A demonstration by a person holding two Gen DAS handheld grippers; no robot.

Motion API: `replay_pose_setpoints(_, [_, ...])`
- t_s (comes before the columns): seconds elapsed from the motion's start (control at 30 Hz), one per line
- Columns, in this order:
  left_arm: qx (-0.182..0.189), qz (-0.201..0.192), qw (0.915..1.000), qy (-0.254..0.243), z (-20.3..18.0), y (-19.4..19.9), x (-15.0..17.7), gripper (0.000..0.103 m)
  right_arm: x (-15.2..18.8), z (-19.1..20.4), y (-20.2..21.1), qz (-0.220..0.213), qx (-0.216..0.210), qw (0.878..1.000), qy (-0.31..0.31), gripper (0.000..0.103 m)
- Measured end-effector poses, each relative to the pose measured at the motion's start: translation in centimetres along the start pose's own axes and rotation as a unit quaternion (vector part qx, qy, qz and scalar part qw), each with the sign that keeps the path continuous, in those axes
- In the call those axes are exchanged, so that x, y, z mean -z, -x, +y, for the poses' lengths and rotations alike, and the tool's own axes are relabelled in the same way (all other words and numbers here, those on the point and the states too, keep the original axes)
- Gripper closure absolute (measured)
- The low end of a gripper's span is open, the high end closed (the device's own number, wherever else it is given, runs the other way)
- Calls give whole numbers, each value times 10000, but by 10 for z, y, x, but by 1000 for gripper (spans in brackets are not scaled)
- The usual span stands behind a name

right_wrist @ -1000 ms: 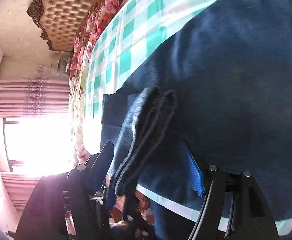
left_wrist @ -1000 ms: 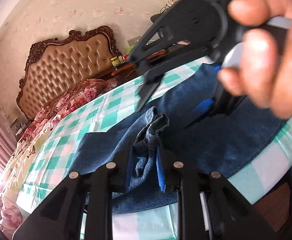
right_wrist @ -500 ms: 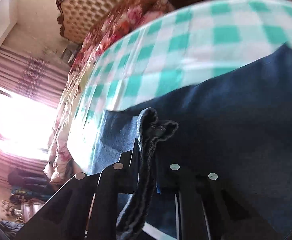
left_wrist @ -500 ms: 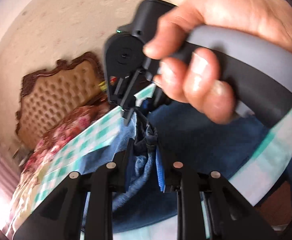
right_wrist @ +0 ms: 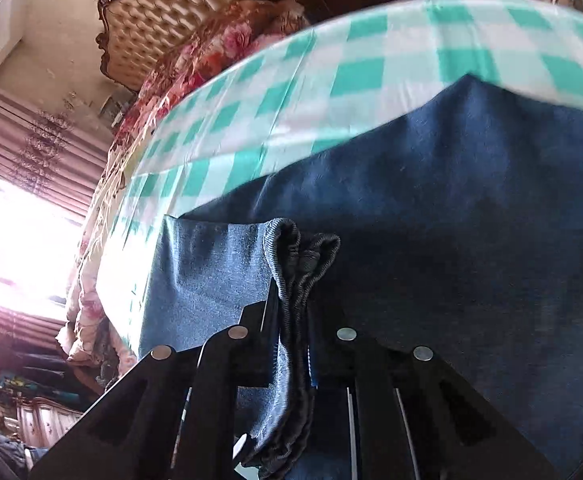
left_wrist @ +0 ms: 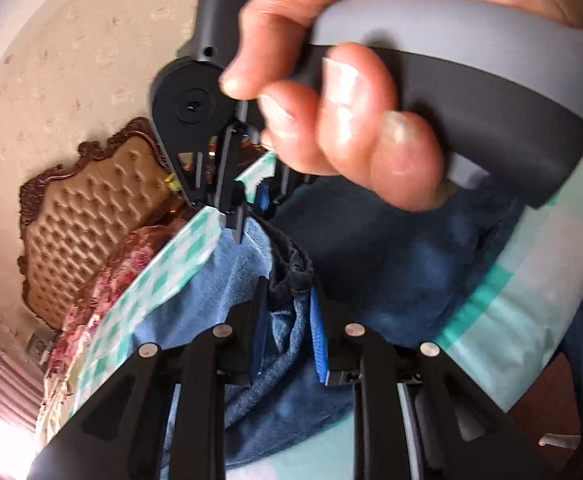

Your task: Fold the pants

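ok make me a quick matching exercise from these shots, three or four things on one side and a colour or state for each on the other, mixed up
Things:
1. pants
2. tablecloth
3. headboard
4. right tool

Colour or state:
A. tan, button-tufted, dark carved frame
B. shut on a bunched edge of denim
C. dark blue, lying on the table
D. green and white checks

Pairs: 1-C, 2-D, 3-A, 4-B
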State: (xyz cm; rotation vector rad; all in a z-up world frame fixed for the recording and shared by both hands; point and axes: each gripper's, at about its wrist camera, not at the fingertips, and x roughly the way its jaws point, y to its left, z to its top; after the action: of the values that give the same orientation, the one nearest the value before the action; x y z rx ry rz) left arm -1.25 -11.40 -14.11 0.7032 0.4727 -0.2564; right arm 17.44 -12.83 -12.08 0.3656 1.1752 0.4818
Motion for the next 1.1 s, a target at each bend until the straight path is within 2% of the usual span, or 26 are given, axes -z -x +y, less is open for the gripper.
replay_pose_setpoints(0.1, [176, 109, 9997, -146, -14, -12, 5, 84, 3, -12, -19, 196, 210, 9996, -82, 93])
replay_pose_setpoints(0.13, [218, 167, 9995, -151, -16, -16, 8, 84, 5, -12, -19, 144, 191, 9997, -38, 93])
replay_pose_setpoints(0.2, [177, 143, 9996, -154, -15, -16, 8, 75, 5, -9, -19, 139, 273, 9995, 39, 90])
replay_pose_setpoints(0.23, [201, 123, 9997, -70, -12, -14, 7, 69, 4, -5, -19, 142, 390, 9991, 106, 88])
replay_pose_setpoints(0.27, [283, 73, 9995, 79, -6, -11, 6, 62, 4, -2, -18, 127, 502, 9985, 183, 82])
replay_pose_setpoints(0.3, [428, 0, 9984, 371, 6, -4, 5, 62, 4, 3, -16, 76, 698, 9971, 299, 74])
replay_pose_setpoints(0.33, [492, -74, 9965, 668, 17, 1, 4, 62, 5, 3, -14, 43, 801, 9961, 365, 72])
replay_pose_setpoints(0.37, [632, -154, 9903, 1231, 39, 11, 4, 62, 6, 4, -13, 19, 875, 9953, 409, 69])
replay_pose_setpoints(0.4, [878, -57, 9804, 1764, 59, 13, 6, 62, 7, 2, -13, 2, 898, 9951, 412, 68])
replay_pose_setpoints(0.43, [1149, 175, 9659, 2312, 80, 9, 8, 62, 8, 1, -13, -22, 866, 9954, 400, 68])
replay_pose_setpoints(0.47, [1368, 471, 9465, 2885, 102, 2, 12, 64, 7, 1, -13, -46, 847, 9956, 389, 68])
replay_pose_setpoints(0.5, [1383, 692, 9336, 3232, 117, -5, 16, 65, 7, 1, -13, -61, 879, 9952, 418, 68])
replay_pose_setpoints(0.53, [1312, 899, 9259, 3425, 128, -11, 18, 65, 8, 2, -14, -67, 929, 9945, 469, 68])
replay_pose_setpoints(0.6, [1147, 1206, 9188, 3579, 143, -19, 21, 65, 10, 7, -15, -65, 1091, 9920, 631, 68])
replay_pose_setpoints(0.63, [1039, 1242, 9167, 3652, 148, -20, 23, 65, 11, 9, -14, -58, 1132, 9914, 656, 68])
replay_pose_setpoints(0.8, [678, 1419, 9192, 3611, 164, -23, 28, 65, 11, 12, -16, -90, 1172, 9911, 624, 68])
replay_pose_setpoints(1.1, [536, 1418, 9176, 3674, 166, -5, 32, 65, 15, 13, -15, -99, 1288, 9891, 709, 68])
